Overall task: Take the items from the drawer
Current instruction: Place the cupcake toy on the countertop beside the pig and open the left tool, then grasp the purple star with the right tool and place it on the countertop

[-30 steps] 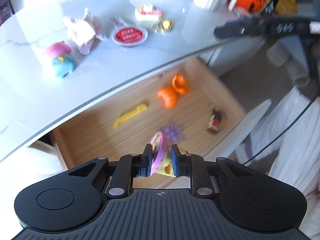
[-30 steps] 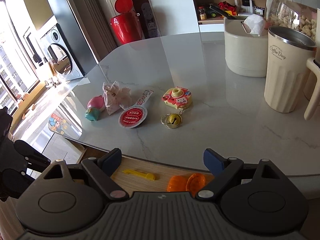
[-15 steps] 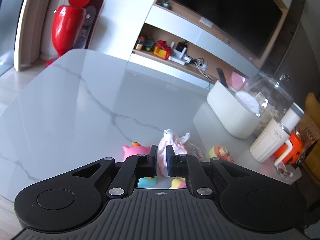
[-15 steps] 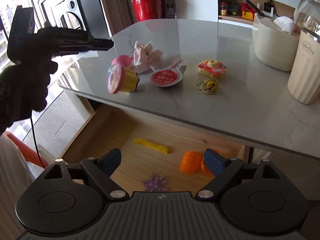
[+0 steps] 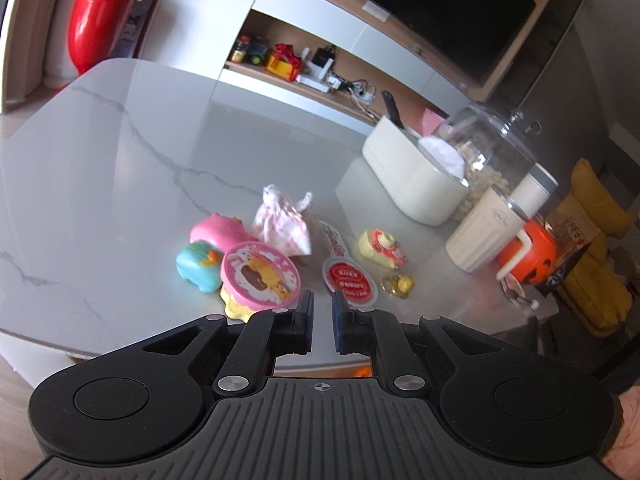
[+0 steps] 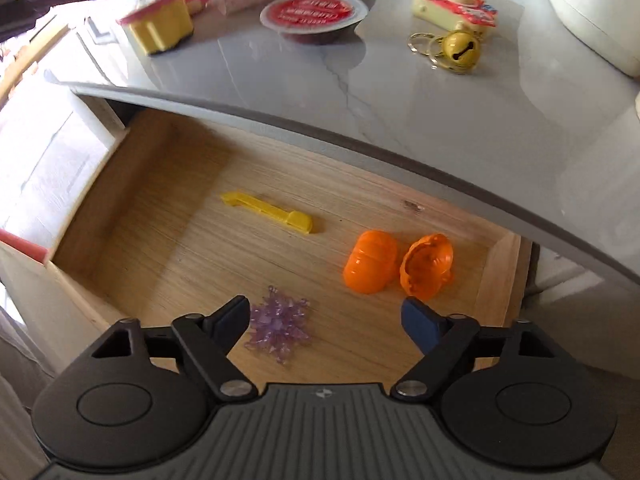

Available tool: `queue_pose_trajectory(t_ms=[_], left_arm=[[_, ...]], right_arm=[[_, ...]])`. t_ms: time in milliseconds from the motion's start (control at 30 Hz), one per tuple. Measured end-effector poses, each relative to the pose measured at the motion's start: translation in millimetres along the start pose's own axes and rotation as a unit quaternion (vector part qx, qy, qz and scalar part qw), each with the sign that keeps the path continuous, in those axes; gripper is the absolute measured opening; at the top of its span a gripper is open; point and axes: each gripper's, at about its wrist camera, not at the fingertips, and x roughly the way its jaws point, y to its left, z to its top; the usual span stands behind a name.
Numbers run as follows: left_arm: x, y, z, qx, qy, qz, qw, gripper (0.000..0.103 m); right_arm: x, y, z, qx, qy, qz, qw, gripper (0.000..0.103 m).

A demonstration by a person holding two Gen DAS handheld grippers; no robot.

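Yellow clip (image 6: pixel 267 213) flat, long axis lying left-right across drawer (image 6: pixel 160 240)

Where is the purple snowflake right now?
In the right wrist view the purple snowflake lies on the drawer floor, near the front, just inside the right tool's left finger, below the yellow stick.

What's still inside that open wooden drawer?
In the drawer lie a yellow plastic stick, two orange shell halves and a purple crystal cluster. Its back part is hidden under the tabletop, its front by the gripper.
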Motion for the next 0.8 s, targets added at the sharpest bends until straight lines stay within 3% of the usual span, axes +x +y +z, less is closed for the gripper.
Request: queue_pose_trajectory(t_ms=[100, 200, 267, 367, 467, 600, 800], left_arm=[[-9, 5, -3, -0.003, -0.005, 0.005, 1.0, 0.011], [-9, 20, -4, -0.026, 0.009, 0.013, 0.9995, 0.011], [-3, 24, -8, -0.029, 0.035, 0.017, 0.9988, 0.011], [6, 19, -15, -0.016, 0.07, 0.009, 0.9974, 0.011], [9, 9, -19, 0.001, 0.081, -0.005, 0.9967, 0.011], [8, 9, -17, -0.001, 0.079, -0.006, 0.9969, 0.011], [10, 23, -22, -0.019, 0.109, 0.01, 0.9938, 0.011]], right_arm=[[28, 7, 7, -0.032, 0.02, -0.024, 0.999, 0.055], [51, 18, 9, -0.076, 0.043, -0.039, 0.995, 0.053], [56, 19, 11, -0.082, 0.065, -0.009, 0.994, 0.054], [68, 14, 15, -0.053, 0.122, 0.035, 0.991, 0.057], [77, 15, 17, -0.024, 0.156, 0.047, 0.986, 0.063], [86, 46, 20, -0.129, 0.161, 0.011, 0.979, 0.08], [115, 75, 14, -0.211, 0.204, 0.017, 0.956, 0.079]])
